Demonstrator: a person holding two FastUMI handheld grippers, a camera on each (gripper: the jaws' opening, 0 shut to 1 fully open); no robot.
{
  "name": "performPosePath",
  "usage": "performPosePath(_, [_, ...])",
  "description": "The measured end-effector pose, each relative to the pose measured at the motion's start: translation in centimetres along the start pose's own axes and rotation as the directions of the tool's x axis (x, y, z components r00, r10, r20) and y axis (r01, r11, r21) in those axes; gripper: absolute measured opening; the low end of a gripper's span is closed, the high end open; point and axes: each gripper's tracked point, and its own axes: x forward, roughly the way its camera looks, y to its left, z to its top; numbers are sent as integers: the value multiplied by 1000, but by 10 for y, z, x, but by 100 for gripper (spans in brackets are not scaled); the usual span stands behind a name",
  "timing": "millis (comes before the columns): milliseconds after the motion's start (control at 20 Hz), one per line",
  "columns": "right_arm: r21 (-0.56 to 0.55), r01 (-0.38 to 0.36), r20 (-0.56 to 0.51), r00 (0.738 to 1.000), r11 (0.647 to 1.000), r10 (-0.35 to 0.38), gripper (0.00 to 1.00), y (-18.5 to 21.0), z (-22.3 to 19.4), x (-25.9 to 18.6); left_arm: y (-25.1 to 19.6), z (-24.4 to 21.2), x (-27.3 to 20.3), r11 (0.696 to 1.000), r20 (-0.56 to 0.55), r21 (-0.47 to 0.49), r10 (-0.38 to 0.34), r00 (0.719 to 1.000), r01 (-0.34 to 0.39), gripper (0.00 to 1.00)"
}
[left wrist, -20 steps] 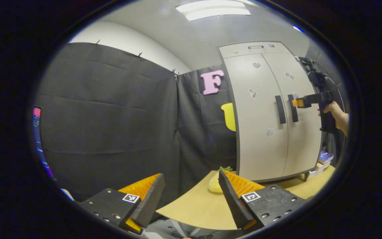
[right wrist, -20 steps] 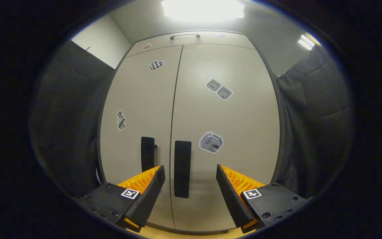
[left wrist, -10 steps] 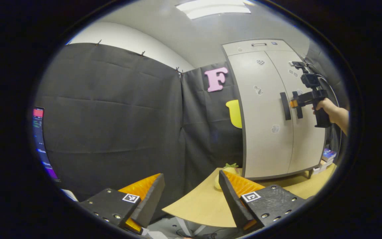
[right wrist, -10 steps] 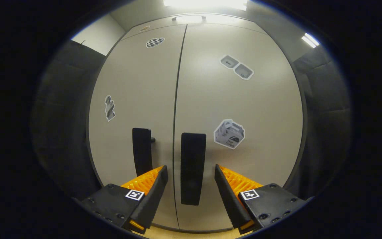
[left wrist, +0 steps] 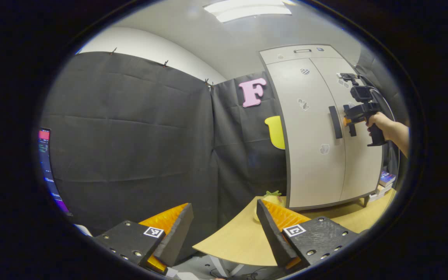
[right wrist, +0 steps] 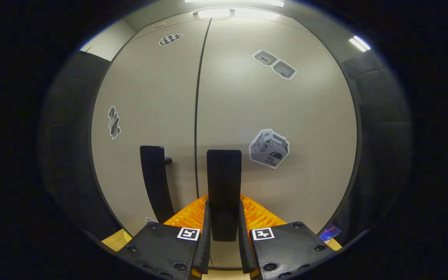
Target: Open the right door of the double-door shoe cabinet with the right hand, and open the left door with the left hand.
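Black, flat and upright, the right door's bar handle (right wrist: pixel 224 186) on the beige double-door shoe cabinet (right wrist: pixel 286 116) sits clamped between the right gripper (right wrist: pixel 224 233) fingers, while the left gripper (left wrist: pixel 224 229) hangs apart well away; a crooked pull could slip off it.

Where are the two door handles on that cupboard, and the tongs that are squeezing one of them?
right door handle (right wrist: pixel 224 182), right gripper view, upper half of the bar
left door handle (right wrist: pixel 154 179), right gripper view, middle of the bar
right tongs (right wrist: pixel 224 233), right gripper view, between the tips, shut on the right door handle
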Motion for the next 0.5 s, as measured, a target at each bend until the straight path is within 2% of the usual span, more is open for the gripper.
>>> performPosePath(100, [-22, 0, -31, 1000, 1000, 0, 34, -1, -3, -1, -5, 2, 1, 1000, 7, -1, -15, 1000, 15, 95])
performPosePath(200, [-12, -46, -57, 997, 999, 46, 14, 0, -3, -2, -11, 4, 2, 999, 19, -7, -35, 999, 35, 95])
performPosePath(500, [-2, -136, -86, 987, 991, 136, 15, -1, -6, -25, -29, 8, 8, 995, 41, -28, -96, 994, 98, 95])
